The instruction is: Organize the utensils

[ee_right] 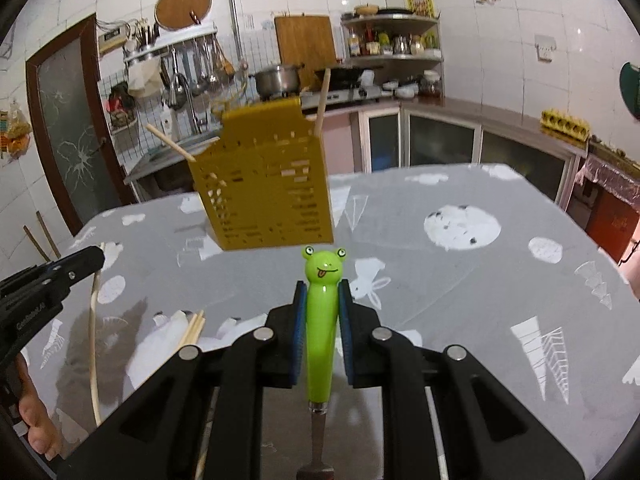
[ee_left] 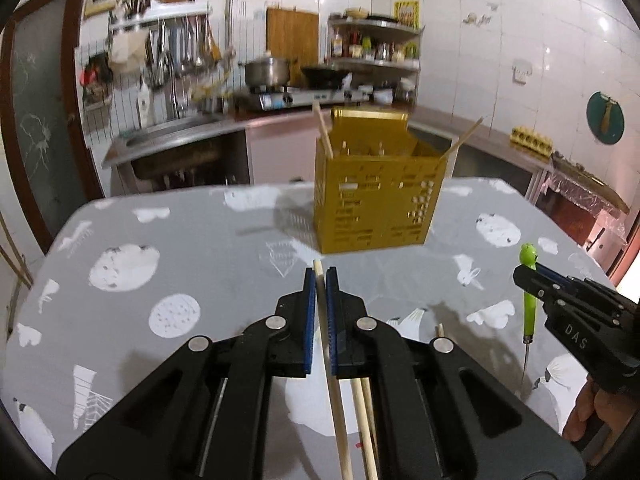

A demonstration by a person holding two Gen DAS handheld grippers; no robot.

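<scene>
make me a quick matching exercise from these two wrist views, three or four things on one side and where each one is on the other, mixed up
Things:
1. single chopstick
2. frog-handled utensil
3. yellow utensil holder
4. loose chopsticks

Places:
a. upright on the grey tablecloth
b. clamped in the right gripper
c. lying flat on the table
d. clamped in the left gripper

Pairs: 1-d, 2-b, 3-a, 4-c

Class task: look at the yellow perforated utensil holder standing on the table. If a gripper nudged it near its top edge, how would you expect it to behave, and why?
The yellow utensil holder stands tall on a fairly narrow base, so a high push would probably tip rather than slide it. Its walls are full of slots and it holds only two chopsticks, so it is likely light. The patterned tablecloth beneath may add some grip.
</scene>
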